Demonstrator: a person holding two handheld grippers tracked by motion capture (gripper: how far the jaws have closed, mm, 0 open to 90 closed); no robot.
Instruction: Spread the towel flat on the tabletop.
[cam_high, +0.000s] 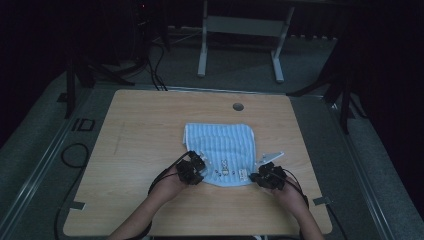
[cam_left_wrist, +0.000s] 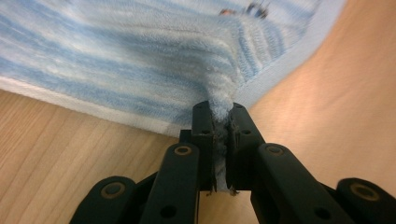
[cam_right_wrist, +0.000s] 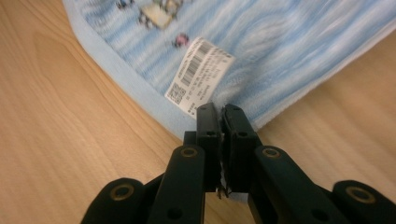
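While both of my grippers pinch the near edge of the blue striped towel (cam_high: 220, 152), it lies flat on the wooden table (cam_high: 140, 130), a little nearer to me than the round cable hole (cam_high: 238, 106) and directly in line with it. My left gripper (cam_high: 196, 161) has its jaws pressed together on a bunched tuft of cloth at the towel's near left corner; my right gripper (cam_high: 255, 176) is closed just as tightly on the near right corner, beside the white barcode label (cam_right_wrist: 198, 76). Between the two holds, a row of small printed figures (cam_high: 223, 167) runs along the near hem. The step in hand looks to me like a fold away from me, toward the cable hole. To do it well, I should lift both corners together and level, so the hem stays straight and the cloth does not twist. I should carry them over the towel's middle in one even arc, keeping the hem taut between the grippers but not stretched, then lay it down on the far edge, square with it. The right hold seems thin, catching only the hem, though the dim high view leaves that uncertain; a slow lift would guard against a slip. A pale flat piece (cam_high: 270, 156) lies just beside the towel's right edge, and my right hand (cam_high: 292, 195) should stay off it
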